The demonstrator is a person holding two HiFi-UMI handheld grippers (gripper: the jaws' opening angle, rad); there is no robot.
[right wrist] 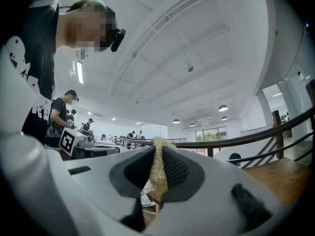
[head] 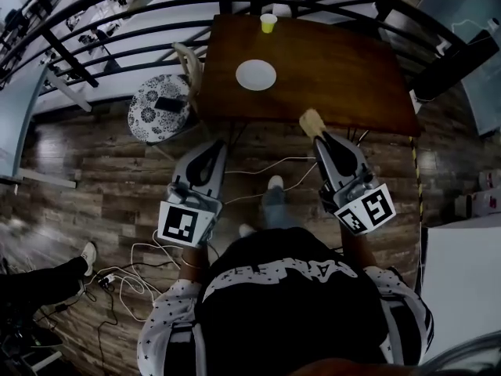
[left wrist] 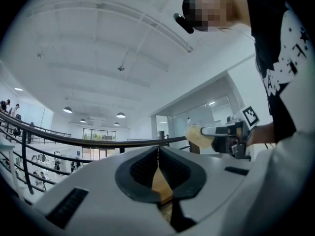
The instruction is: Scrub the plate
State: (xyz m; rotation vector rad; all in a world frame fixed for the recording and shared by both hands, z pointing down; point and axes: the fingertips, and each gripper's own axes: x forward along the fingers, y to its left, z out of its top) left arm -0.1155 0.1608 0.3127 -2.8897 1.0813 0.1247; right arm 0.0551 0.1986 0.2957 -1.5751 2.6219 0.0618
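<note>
L gripper [head: 214,149]: jaws together, nothing between them; held over floor, short of table's near edge.
R gripper [head: 322,141]: jaws clamped on sponge; level w/ L gripper, well apart from it.
Sponge [head: 311,121]: tan, pokes out past R jaw tips; tip just at table's near edge.
Plate [head: 256,74]: white, round; flat on table, left of centre; well apart from both grippers.
Table [head: 344,77]: dark wood.
Cup [head: 268,23]: yellow, upright; near table's far edge, beyond plate.
Stool [head: 149,120]: patterned seat, just left of table; dark flat item [head: 168,104] on it.
Floor [head: 94,178]: wood planks.
</note>
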